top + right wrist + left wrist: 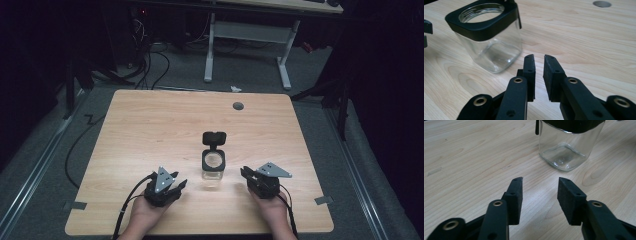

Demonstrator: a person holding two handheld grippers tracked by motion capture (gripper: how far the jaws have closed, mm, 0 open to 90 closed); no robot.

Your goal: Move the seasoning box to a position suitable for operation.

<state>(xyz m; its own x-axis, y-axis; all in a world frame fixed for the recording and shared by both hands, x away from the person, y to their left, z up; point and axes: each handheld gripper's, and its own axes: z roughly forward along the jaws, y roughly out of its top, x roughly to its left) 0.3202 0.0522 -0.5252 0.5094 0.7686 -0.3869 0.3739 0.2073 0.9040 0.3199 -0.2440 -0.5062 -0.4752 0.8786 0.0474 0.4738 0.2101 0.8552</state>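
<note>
Dim room, grey carpet (45, 165), white-legged desk (280, 30) behind.

A: Table (150, 130): pale wood-grain top, smooth, faint sheen. Jar (213, 172): clear glass, glossy, thick base; collar and flip lid (214, 138) look like matt black plastic.

B: Left gripper (540, 185) pads (515, 195): matt black, foam-like, slightly rough. Linkage is smooth black plastic with brass-coloured metal rivets. Right gripper (539, 62), same finish. Floor (50, 165): grey, carpet-like.
</note>
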